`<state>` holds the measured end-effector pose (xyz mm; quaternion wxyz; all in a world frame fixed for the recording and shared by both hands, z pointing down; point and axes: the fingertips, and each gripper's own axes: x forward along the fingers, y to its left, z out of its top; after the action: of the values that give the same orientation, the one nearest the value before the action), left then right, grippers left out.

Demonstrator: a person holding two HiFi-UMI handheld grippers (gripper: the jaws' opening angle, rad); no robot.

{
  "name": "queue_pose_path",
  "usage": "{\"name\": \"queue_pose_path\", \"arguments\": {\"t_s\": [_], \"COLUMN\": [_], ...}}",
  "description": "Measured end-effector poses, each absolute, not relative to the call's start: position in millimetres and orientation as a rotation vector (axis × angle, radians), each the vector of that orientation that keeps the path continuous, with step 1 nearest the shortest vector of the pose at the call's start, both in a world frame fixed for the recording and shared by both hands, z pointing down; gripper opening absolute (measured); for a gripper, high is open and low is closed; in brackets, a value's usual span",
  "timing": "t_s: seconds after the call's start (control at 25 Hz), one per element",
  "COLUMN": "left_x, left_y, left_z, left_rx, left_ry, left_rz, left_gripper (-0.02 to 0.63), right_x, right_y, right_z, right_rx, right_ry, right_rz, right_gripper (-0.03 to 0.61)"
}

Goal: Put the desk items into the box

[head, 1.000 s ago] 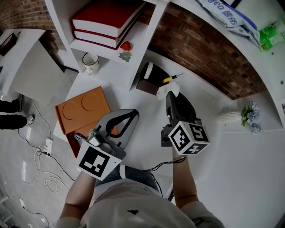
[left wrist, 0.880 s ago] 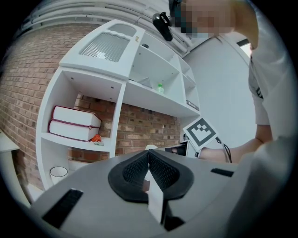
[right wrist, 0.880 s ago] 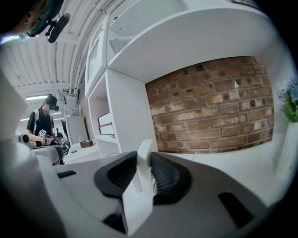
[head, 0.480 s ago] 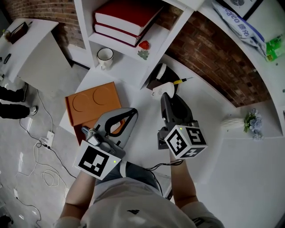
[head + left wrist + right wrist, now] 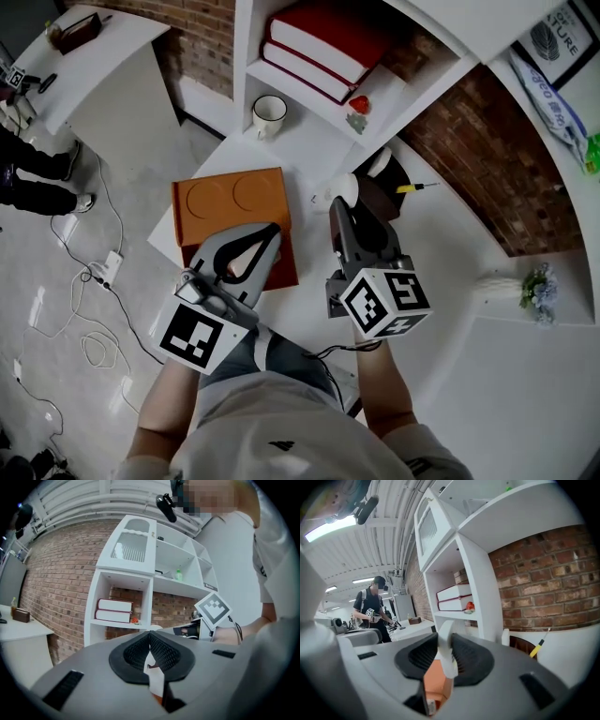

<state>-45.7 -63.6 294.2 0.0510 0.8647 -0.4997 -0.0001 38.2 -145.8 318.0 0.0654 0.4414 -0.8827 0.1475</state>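
Our right claw, at centre frame, clamped a white item just right of the orange box. The left claw, closed and empty, overlapped the box's lower edge. The item looked light, rigid and smooth, so we judged a mid-body grip safest.

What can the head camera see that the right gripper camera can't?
Only the head view: a white mug, a vase of pale flowers, and a white power strip.
Only the right gripper view: a person in dark clothes standing far off, and long ceiling lights.
Both: the stacked red books with white pages, the flat orange box, and the white rounded object in the right gripper.
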Motion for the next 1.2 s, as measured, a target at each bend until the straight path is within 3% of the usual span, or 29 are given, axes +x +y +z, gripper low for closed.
{"name": "queue_pose_path", "arguments": {"t_s": [1.2], "left_x": [-156.0], "left_y": [-3.4], "left_z": [302.3], "left_rx": [2.377], "left_ry": [-1.864], "left_rz": [-0.019], "left_gripper": [0.014], "right_x": [-110.8], "right_y": [-45.6], "right_z": [381.9], "right_rx": [0.744], "right_ry": [-2.704], "right_rz": [0.544], "right_gripper": [0.106]}}
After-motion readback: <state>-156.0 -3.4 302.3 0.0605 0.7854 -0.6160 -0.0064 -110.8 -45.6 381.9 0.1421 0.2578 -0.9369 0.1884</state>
